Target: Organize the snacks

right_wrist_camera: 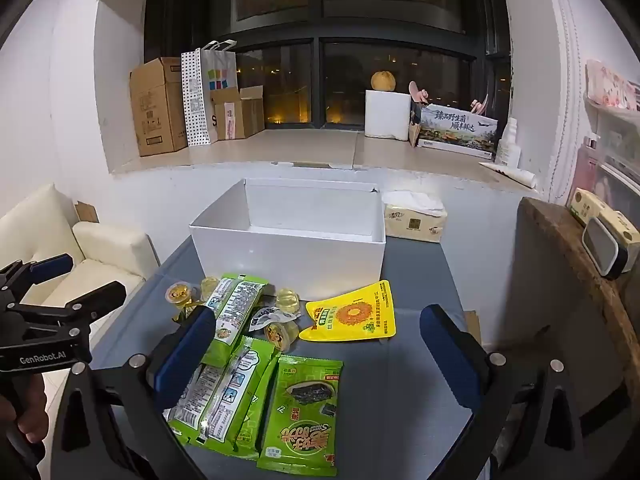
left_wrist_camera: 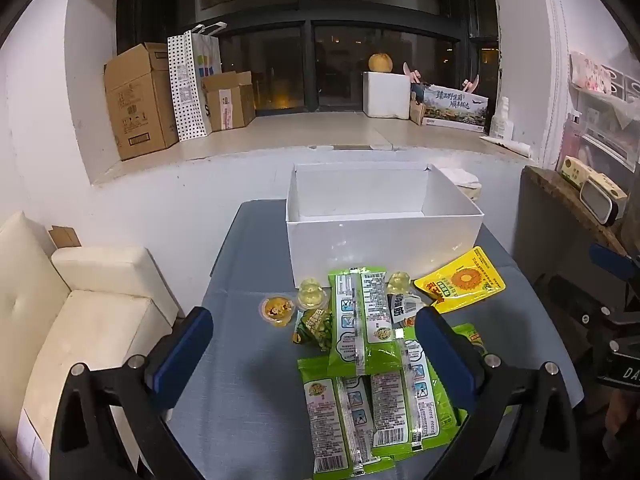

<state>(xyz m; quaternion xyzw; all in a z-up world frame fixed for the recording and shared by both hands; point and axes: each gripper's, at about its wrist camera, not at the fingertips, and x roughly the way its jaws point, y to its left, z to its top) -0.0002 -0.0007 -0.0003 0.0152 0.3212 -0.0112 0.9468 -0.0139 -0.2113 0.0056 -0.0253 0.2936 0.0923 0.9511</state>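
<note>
Snacks lie on a blue-grey table in front of an open white box [left_wrist_camera: 384, 240], which also shows in the right wrist view [right_wrist_camera: 292, 256] and looks empty. Several green packets [left_wrist_camera: 364, 320] [right_wrist_camera: 300, 412], a yellow sunflower pouch [left_wrist_camera: 460, 280] [right_wrist_camera: 354, 314], small jelly cups [left_wrist_camera: 276, 309] [right_wrist_camera: 282, 334] and a small green wrapped sweet [left_wrist_camera: 314, 326] are there. My left gripper [left_wrist_camera: 312, 356] is open above the green packets, holding nothing. My right gripper [right_wrist_camera: 316, 356] is open above the front-facing green packet, holding nothing. The left gripper also shows at the left edge of the right wrist view [right_wrist_camera: 52, 320].
A tissue pack [right_wrist_camera: 416, 220] sits right of the box. A cream sofa [left_wrist_camera: 80, 320] stands left of the table, a dark cabinet [right_wrist_camera: 560, 280] to the right. The window ledge behind holds cardboard boxes [left_wrist_camera: 136, 100] and a paper bag [left_wrist_camera: 192, 84].
</note>
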